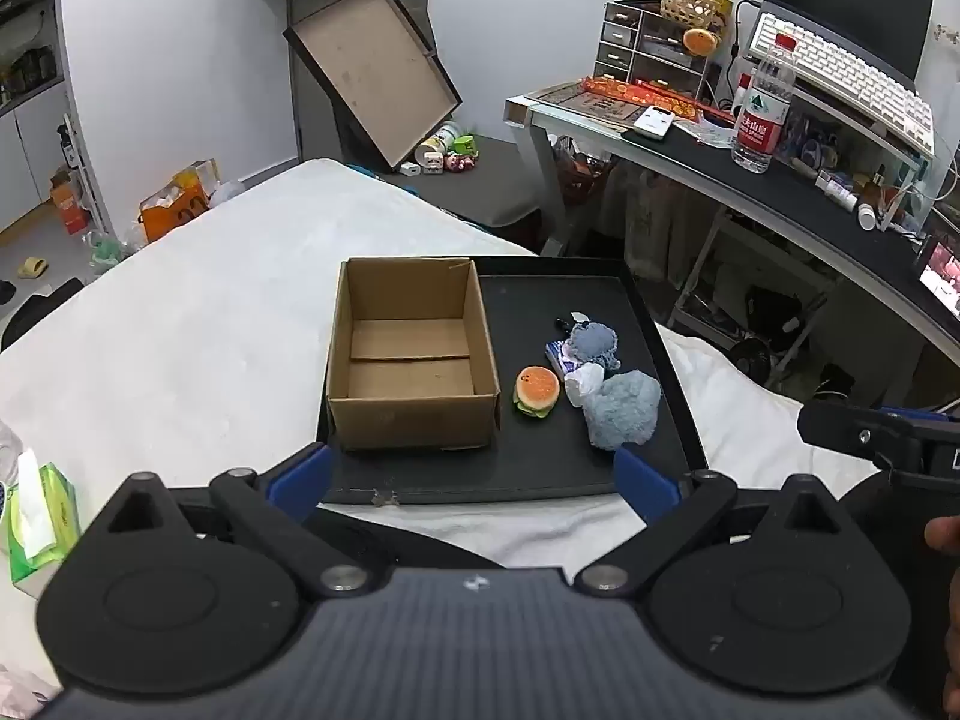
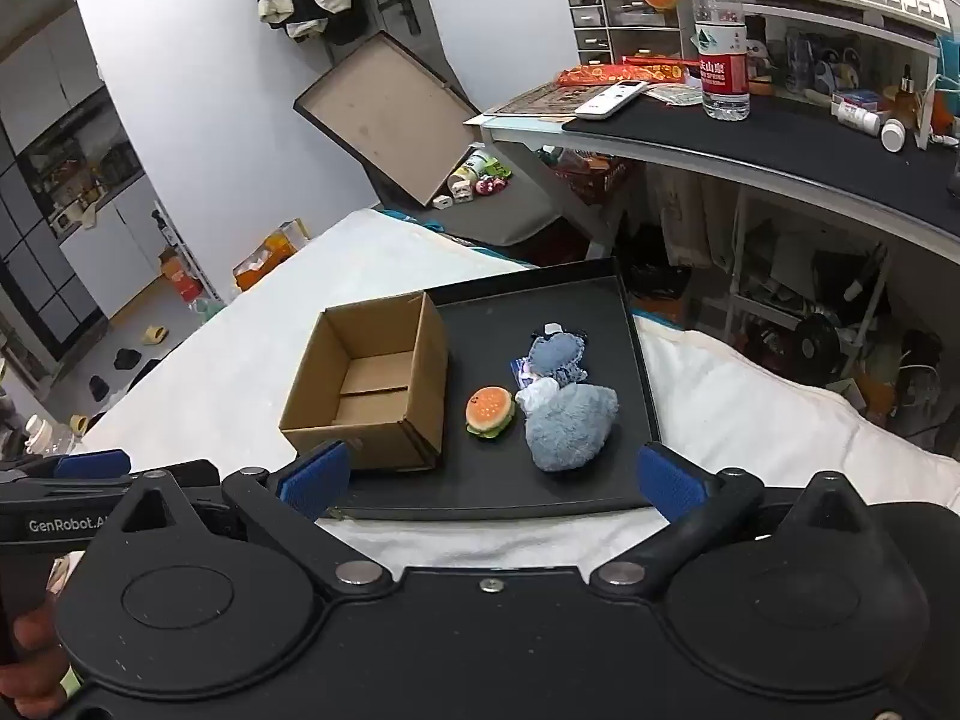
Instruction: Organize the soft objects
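Note:
A black tray (image 1: 528, 468) (image 2: 480, 495) lies on the white bed. On its left stands an open, empty cardboard box (image 1: 413, 354) (image 2: 369, 381). Right of the box lie a small burger plush (image 1: 536, 390) (image 2: 490, 411), a fluffy blue-grey plush (image 1: 624, 411) (image 2: 570, 429), a darker blue plush (image 1: 594, 341) (image 2: 558, 351) and a white crumpled piece (image 1: 582, 381) (image 2: 536, 391). My left gripper (image 1: 474, 480) is open and empty, hovering at the tray's near edge. My right gripper (image 2: 492, 483) is open and empty, also at the near edge; it shows in the left wrist view (image 1: 888, 438).
The white bed (image 1: 180, 330) (image 2: 780, 420) extends left and right of the tray. A tissue pack (image 1: 39, 516) lies at the left. A cluttered desk (image 1: 780, 180) (image 2: 780, 132) with a water bottle (image 1: 765, 108) (image 2: 723, 36) stands at the right.

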